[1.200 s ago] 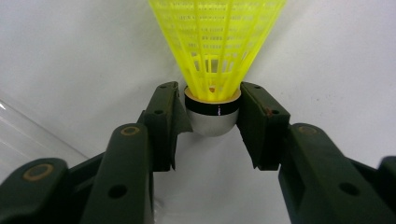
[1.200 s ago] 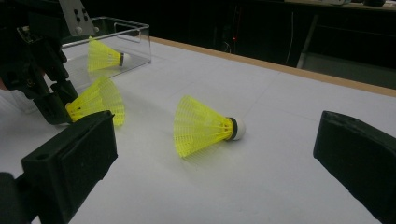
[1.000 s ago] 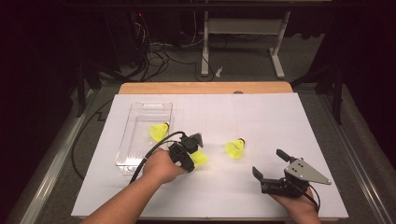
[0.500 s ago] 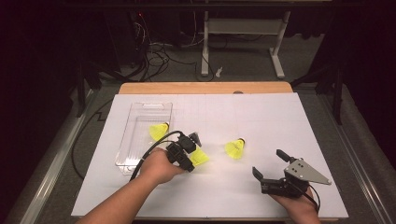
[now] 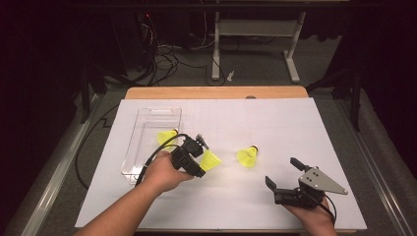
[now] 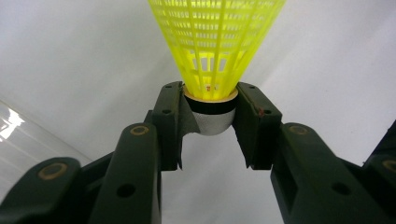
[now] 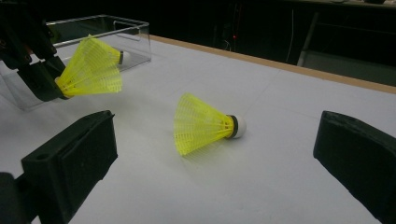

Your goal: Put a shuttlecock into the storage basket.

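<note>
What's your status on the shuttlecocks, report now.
Left tongs shut on held shuttlecock. Right tongs open. Second shuttlecock loose on table, third in clear tray. Nothing in the way.

We see one shuttlecock (image 5: 167,137) in the tray (image 5: 147,123), another (image 5: 247,157) lying right of it on the table (image 5: 275,118).

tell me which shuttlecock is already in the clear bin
The shuttlecock left of the left gripper; another is clamped in that gripper, the third lies on the sheet.
</note>
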{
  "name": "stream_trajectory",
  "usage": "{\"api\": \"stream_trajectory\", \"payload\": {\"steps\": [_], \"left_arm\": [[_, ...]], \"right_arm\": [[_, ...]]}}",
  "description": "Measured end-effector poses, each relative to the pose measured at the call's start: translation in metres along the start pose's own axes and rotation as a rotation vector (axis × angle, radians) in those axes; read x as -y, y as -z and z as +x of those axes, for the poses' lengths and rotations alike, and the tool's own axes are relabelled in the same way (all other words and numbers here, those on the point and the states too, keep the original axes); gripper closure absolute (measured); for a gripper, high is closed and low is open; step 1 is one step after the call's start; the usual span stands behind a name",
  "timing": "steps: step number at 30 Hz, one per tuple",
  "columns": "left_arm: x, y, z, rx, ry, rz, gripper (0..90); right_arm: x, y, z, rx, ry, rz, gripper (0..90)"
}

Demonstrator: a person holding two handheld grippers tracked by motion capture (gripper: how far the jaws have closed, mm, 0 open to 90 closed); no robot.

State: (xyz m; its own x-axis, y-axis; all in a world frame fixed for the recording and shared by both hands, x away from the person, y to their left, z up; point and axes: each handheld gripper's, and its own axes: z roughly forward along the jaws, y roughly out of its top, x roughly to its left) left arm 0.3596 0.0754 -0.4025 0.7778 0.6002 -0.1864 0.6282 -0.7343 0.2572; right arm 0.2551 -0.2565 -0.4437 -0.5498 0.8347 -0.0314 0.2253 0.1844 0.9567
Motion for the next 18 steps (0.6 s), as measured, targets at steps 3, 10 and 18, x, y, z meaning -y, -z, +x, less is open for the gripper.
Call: {"api": "stream_trajectory", "payload": {"steps": [3,10,18], "left_arm": [[0.0,0.003,-0.002,-0.007,-0.008,-0.003,64.3],[0.0,0.005,-0.006,0.003,-0.029,0.022,64.4],[0.0,0.007,-0.011,0.008,-0.045,0.026,64.4]], "right_arm": [[0.0,0.0,0.0,0.0,0.001,0.0,0.0],[0.0,0.0,0.001,0.0,0.004,0.001,0.0],[0.0,0.0,0.001,0.0,0.006,0.0,0.0]]}}
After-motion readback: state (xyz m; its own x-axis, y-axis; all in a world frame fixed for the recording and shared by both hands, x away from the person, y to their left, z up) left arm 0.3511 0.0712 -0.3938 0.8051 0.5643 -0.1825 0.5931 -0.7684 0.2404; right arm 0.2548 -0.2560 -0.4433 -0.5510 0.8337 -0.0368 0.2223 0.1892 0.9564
